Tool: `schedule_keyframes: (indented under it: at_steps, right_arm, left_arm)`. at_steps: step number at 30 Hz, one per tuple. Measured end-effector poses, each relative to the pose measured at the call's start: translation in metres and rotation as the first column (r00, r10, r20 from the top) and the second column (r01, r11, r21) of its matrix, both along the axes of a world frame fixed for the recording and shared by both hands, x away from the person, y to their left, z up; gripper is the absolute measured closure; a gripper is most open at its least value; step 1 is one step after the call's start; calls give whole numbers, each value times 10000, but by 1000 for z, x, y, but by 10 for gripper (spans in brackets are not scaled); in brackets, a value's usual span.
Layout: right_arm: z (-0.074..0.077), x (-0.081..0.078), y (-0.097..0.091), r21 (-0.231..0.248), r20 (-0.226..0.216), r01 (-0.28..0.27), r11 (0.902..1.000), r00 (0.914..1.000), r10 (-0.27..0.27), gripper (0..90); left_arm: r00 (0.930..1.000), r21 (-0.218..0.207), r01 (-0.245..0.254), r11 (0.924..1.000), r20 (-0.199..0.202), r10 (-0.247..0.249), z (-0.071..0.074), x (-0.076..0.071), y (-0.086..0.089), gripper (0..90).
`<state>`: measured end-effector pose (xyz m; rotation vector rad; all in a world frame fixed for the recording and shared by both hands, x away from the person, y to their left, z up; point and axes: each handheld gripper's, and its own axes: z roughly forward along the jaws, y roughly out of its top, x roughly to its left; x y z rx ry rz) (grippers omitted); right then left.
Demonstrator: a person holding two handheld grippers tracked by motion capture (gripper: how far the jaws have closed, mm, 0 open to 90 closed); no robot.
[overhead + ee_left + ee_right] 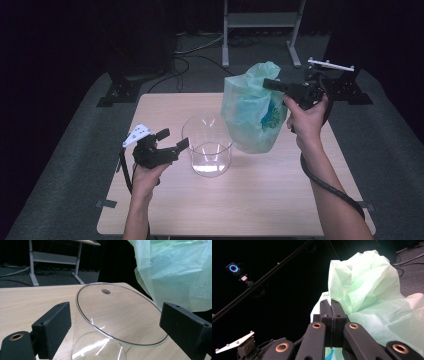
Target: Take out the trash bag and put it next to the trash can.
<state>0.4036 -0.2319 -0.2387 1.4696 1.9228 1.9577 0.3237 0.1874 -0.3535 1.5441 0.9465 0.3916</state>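
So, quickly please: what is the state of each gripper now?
Left gripper: open, holding nothing, beside the glass container.
Right gripper: shut on the green plastic bag.

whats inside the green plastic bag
Through the thin wall of the green plastic bag, held up by the right gripper, a dark blue-green shape shows low on its right side. What it is cannot be told; the rest of the inside is hidden by folds.

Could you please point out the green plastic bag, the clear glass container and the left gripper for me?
green plastic bag point(247, 117), high view, on its bulging front side.
clear glass container point(207, 165), high view, on its lower wall.
left gripper point(172, 139), high view, midway between its open jaws.
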Motion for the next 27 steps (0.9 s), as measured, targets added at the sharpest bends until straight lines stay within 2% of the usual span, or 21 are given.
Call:
schedule_keyframes:
  at_steps: [8,15,27]
  right_arm:
    - [-11,2,-14,-35,-238,319,9995,9992,-320,900]
    - [-21,3,-28,124,-454,551,9984,9975,-545,900]
    - [-37,7,-49,223,-826,992,9948,9918,-971,900]
  left_arm:
    - [10000,46,73,10000,-62,-73,-2,1,-2,92]
    - [9999,66,145,9999,-91,-144,-2,1,-4,92]
    - [9999,48,120,9999,-121,-119,-2,1,-3,92]
